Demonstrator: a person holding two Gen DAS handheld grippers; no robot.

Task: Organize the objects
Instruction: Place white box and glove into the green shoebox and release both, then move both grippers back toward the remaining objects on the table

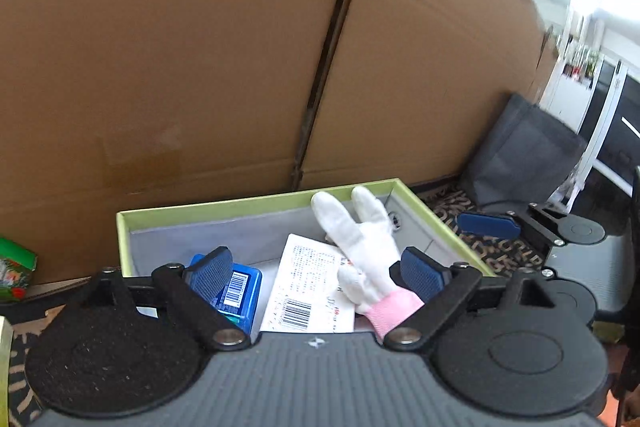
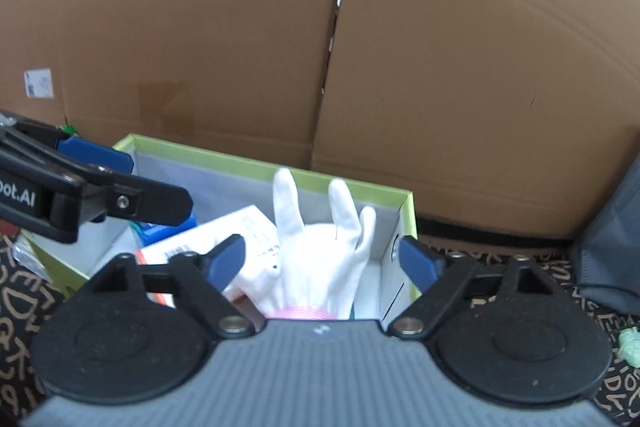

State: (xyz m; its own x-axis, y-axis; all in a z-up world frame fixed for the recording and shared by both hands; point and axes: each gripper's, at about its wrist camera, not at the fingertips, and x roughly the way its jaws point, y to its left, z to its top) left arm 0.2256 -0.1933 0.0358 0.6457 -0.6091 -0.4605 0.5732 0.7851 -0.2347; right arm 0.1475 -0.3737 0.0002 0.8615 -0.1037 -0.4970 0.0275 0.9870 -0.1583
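While both grippers hang over the green-rimmed box (image 1: 256, 203), neither one grips anything. The left gripper (image 1: 316, 269) has its 2 blue pads spread wide, 1 above the blue packet (image 1: 244, 291) and the other just beside the glove's pink cuff (image 1: 390, 311), with no pad pressing on either. The right gripper (image 2: 320, 261) is spread just as wide; the white glove (image 2: 316, 259) sits in the gap between its pads, and I can see clear space on both sides of it.

The glove lies inside the box, toward its right-hand end, cuff nearest the grippers and fingers pointing up and away toward the back wall. In the left wrist view 2 of its fingers stand out against the grey lining; in the right wrist view 3 show, slightly blurred. Under and beside it lies a white printed card (image 1: 308, 287) with a barcode, flat on the box floor. The blue packet, also barcoded, rests at the card's left.

The box stands on a dark patterned cloth (image 2: 24, 311) against a tall wall of brown cardboard (image 1: 180, 47). A dark grey bag (image 1: 524, 155) slumps to the right of the box. At the far left, a green package (image 1: 14, 269) sits by the cardboard, and a small pale green crumpled thing (image 2: 630, 345) lies on the cloth at the right.
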